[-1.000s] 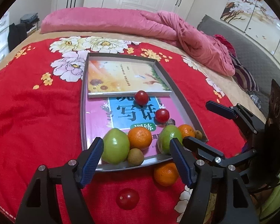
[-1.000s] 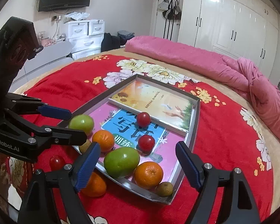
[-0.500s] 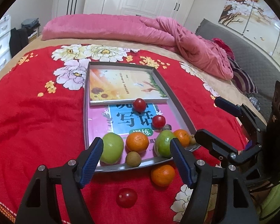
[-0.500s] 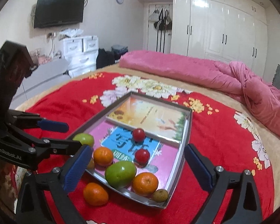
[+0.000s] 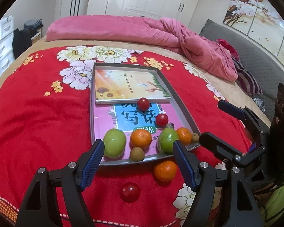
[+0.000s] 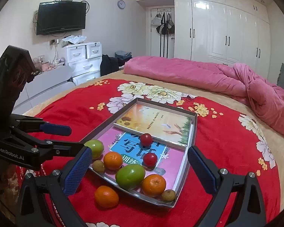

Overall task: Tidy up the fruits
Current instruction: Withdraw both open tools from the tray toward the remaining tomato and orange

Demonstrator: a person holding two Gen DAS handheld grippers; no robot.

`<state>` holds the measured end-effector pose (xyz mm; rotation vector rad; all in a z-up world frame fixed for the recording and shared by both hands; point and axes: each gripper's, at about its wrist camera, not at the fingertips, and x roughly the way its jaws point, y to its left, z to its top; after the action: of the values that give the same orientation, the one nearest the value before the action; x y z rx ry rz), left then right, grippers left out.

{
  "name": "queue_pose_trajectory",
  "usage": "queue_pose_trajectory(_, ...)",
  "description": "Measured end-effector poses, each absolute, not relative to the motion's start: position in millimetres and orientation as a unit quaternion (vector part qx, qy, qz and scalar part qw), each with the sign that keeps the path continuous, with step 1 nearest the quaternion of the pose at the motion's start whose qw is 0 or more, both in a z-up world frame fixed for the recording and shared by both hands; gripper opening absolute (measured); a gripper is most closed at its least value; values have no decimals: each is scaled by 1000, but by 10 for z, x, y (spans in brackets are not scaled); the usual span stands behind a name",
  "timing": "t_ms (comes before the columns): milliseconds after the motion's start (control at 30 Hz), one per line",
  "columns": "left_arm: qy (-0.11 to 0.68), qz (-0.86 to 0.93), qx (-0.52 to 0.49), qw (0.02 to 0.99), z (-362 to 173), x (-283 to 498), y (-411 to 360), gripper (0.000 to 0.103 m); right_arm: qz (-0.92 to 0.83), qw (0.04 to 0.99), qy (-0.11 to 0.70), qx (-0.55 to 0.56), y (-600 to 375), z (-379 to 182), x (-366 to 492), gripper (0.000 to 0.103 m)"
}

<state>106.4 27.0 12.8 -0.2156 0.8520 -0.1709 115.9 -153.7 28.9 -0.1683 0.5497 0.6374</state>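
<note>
Now both claws hover tilted down over tray: left claw empty, half-spread; right claw just widened, empty.

— What carries everything here?

— A bed spread with a red plush blanket printed with white and pink flowers.

— What lies directly on it?

— A shallow rectangular metal tray sits in the middle. Just beside the tray's near edge lie a loose orange mandarin and a small red cherry tomato, apart from each other. A rumpled pink quilt lies heaped along the far side.
</note>
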Motion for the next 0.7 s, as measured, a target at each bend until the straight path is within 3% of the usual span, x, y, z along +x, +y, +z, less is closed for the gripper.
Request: queue_pose_trajectory(700, 448, -72, -94, 886, -29, 888, 287, 76, 325, 896, 294, -76, -1500, 228, 1016, 102)
